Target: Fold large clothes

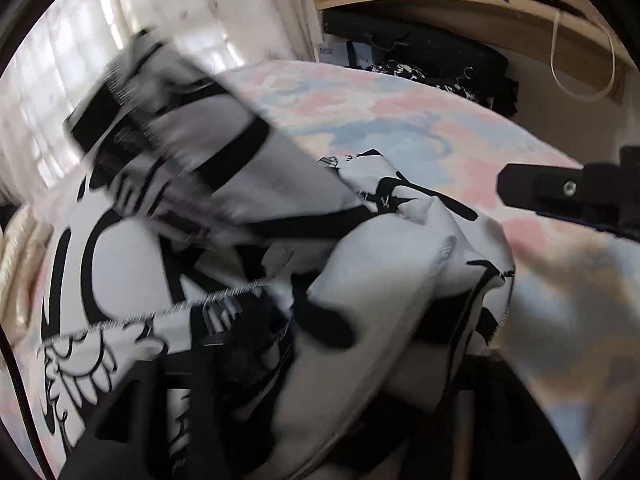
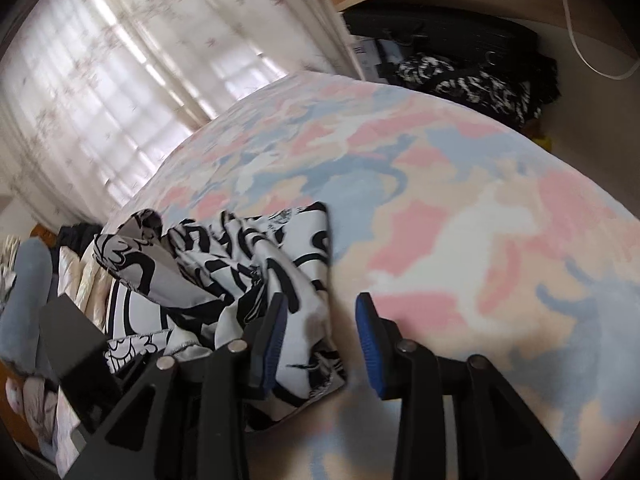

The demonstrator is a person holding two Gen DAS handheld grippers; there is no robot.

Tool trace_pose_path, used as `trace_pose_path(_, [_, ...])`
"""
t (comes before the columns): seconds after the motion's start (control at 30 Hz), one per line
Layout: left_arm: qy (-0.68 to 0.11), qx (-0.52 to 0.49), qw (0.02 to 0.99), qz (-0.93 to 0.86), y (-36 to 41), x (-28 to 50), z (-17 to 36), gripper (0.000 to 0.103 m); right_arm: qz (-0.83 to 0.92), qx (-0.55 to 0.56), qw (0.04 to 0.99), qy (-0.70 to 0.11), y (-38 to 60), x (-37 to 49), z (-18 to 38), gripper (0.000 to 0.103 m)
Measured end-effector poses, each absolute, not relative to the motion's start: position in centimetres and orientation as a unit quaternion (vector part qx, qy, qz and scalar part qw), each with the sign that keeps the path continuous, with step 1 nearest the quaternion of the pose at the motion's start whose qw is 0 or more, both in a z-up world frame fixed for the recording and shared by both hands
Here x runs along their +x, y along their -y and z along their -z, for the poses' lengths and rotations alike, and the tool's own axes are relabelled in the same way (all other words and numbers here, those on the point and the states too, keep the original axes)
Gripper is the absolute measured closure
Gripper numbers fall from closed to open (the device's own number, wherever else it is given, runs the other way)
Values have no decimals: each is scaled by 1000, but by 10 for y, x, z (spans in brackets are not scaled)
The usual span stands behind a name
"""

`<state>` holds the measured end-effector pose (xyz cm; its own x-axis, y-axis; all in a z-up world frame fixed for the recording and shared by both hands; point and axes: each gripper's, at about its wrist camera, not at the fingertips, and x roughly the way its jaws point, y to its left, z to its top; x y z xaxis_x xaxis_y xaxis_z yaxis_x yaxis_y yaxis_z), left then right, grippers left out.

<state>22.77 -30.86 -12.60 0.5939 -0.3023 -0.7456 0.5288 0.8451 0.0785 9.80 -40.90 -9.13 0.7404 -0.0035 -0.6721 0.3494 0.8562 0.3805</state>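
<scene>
Beneath and ahead of the left gripper, the large black-and-white printed garment lies bunched on the pastel bed, with one flap sweeping past in a blur at the upper left of that gripper's view; its fingers are hard to make out behind the cloth, but nothing looks pinched between them and I take the jaws to be standing wide, having let go. Moving rightward, the heap runs in loose ridges and rolls, edges crossed over one another, no clean crease anywhere that I can see. Further right, the right gripper sits low over the bed with its blue pads parted to a middling gap; a corner of the garment lies against the left pad and partly between the two, yet the right pad stands clear of it, so the cloth is not clamped. To the right of that gripper, the bed is bare cover. By my judgement the fold is barely begun: the piece wants spreading flat first, then folding.
</scene>
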Motion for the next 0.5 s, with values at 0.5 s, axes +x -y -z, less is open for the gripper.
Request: trace_pose_path(0.5, [-381,-7,905,189,178,202,21,7,6,159,935,-318,348,106,9,44])
